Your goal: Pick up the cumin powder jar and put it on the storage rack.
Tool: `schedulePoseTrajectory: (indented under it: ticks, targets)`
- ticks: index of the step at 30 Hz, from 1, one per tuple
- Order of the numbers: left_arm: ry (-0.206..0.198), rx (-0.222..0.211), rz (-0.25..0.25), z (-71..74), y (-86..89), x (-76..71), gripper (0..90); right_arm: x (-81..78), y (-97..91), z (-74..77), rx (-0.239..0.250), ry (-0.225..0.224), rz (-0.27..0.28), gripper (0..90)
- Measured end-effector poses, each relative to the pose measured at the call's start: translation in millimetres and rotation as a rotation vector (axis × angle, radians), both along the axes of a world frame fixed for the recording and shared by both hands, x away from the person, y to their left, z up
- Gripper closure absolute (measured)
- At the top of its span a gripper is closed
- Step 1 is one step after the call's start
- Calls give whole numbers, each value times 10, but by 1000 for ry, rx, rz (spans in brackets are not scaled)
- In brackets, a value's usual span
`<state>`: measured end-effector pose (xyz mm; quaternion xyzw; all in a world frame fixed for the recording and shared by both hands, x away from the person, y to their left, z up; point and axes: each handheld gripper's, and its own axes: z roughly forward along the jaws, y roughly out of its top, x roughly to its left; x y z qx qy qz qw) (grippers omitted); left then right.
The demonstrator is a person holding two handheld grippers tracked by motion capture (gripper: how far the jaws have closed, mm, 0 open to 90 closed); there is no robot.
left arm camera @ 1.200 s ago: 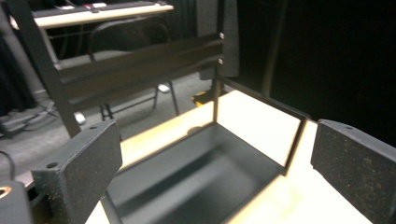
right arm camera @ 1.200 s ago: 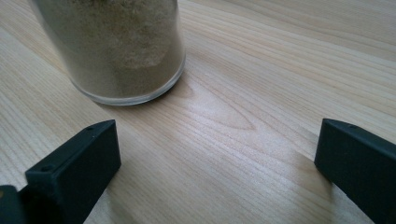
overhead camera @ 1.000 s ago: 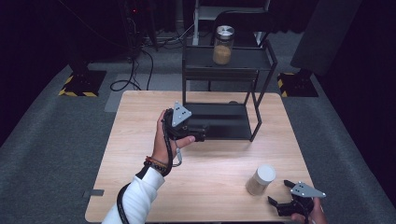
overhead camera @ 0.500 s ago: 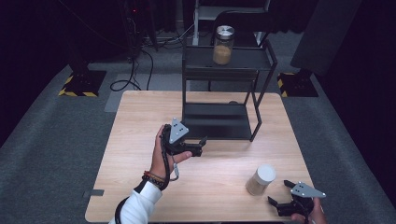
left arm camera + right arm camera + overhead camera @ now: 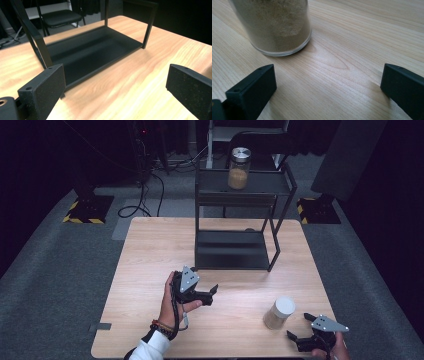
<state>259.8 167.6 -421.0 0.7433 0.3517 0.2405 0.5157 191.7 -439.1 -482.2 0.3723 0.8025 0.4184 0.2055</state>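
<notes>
The right claw (image 5: 300, 338) gapes wide, empty; the jar (image 5: 278, 313) stands just ahead-left. Square up, straddle it low, then squeeze.

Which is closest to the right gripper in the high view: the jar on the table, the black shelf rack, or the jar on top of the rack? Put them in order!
From the right gripper:
1. Jar on the table, just beside it, up and left.
2. Black shelf rack, mid-table.
3. Jar on top of the rack, far back.
</notes>
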Motion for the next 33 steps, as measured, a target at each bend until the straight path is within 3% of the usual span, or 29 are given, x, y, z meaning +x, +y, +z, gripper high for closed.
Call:
schedulePoseTrajectory:
  ticks: [11, 22, 33]
  targets:
    - [15, 37, -9, -215, 56, -65, 25, -1, 2, 0, 0, 0, -1, 0]
    - [66, 44, -3, -466, 40, -124, 29, -3, 4, 0, 0, 0, -2, 0]
    - [103, 85, 2, -663, 41, -156, 31, -2, 4, 0, 0, 0, -2, 0]
